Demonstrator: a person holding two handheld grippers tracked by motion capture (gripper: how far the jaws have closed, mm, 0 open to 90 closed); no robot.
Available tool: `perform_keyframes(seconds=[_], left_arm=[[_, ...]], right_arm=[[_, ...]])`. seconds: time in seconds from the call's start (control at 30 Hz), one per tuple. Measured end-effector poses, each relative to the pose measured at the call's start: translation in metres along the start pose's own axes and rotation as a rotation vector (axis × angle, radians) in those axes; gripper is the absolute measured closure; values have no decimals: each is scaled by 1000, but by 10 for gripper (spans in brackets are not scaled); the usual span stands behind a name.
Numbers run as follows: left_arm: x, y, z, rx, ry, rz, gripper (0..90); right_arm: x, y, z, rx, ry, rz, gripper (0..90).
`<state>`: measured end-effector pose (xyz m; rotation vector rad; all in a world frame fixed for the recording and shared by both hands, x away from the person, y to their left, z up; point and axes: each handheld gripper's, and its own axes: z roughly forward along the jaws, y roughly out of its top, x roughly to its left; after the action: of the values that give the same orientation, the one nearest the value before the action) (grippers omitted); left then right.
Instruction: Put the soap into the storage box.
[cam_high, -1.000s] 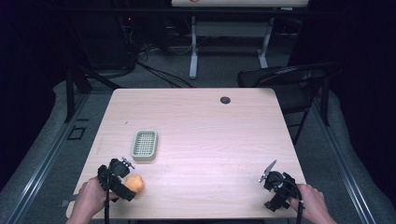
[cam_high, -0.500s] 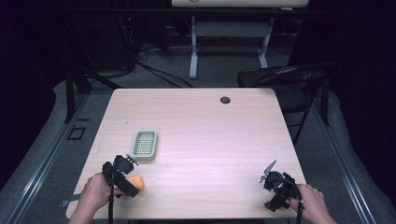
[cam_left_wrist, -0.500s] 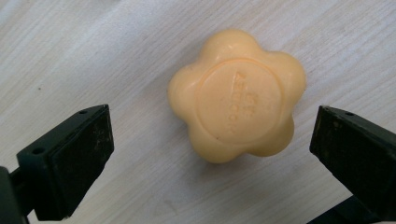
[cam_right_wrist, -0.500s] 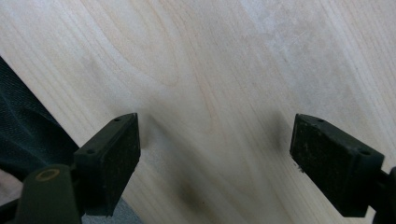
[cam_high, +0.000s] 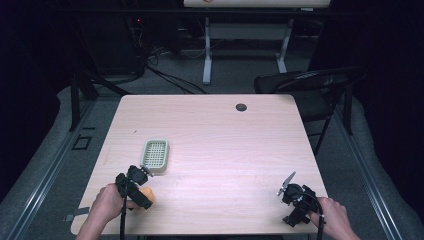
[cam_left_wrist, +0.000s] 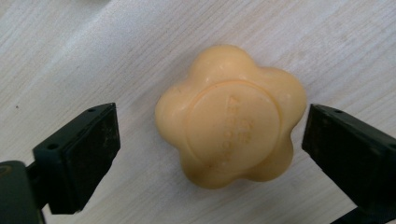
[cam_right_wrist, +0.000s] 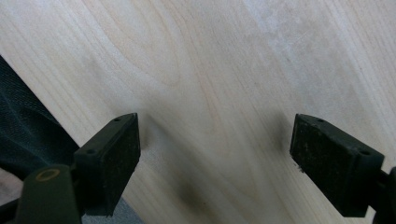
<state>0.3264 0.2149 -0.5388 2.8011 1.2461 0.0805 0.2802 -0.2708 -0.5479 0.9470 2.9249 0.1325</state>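
A: Where's the pale orange, flower-shaped soap bar (cam_left_wrist: 229, 116)?

B: Flat on the light wooden worktop (cam_high: 225, 140), near its front left corner, squarely between the left tool's (cam_left_wrist: 208, 144) jaws. They've just been closing but aren't clearly pressing it yet.

A: The right tool (cam_right_wrist: 215, 154)?

B: Wide open, empty, at the front right corner, far from the soap.

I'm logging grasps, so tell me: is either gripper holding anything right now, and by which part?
Nothing is held. The left gripper straddles the orange flower-shaped soap bar; its jaws have just been closing, with gaps either side. The right gripper is open above bare wood.
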Motion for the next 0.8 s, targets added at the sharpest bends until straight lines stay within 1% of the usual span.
perform_keyframes(seconds=[0.03,0.1,0.23,0.37,0.43,0.47,0.5,0.57,0.63,0.67,0.7,0.8], left_arm=[[0,0,0,-2,3,-5,97],[0,2,2,4,-11,-2,139],[1,3,3,21,-15,0,157],[2,4,7,34,-44,-4,177],[2,5,7,48,-49,2,201],[2,5,8,46,-56,6,215],[2,5,8,47,-65,8,254],[2,5,7,47,-65,8,255],[2,4,8,46,-63,10,258],[2,4,8,46,-62,11,259],[2,4,7,46,-66,13,260],[1,4,7,42,-58,19,262]], right_arm=[[0,0,0,-2,2,1,159],[0,0,0,-1,2,-2,159],[0,0,1,-3,4,1,159],[0,0,1,-8,8,5,159],[0,0,2,0,5,1,159],[0,0,2,-2,10,3,159],[0,0,1,3,7,5,159],[0,0,2,-1,9,3,159],[0,0,1,12,-1,-5,159],[0,0,2,7,11,2,159],[0,0,2,11,4,-6,159],[0,0,3,13,6,-8,159]])
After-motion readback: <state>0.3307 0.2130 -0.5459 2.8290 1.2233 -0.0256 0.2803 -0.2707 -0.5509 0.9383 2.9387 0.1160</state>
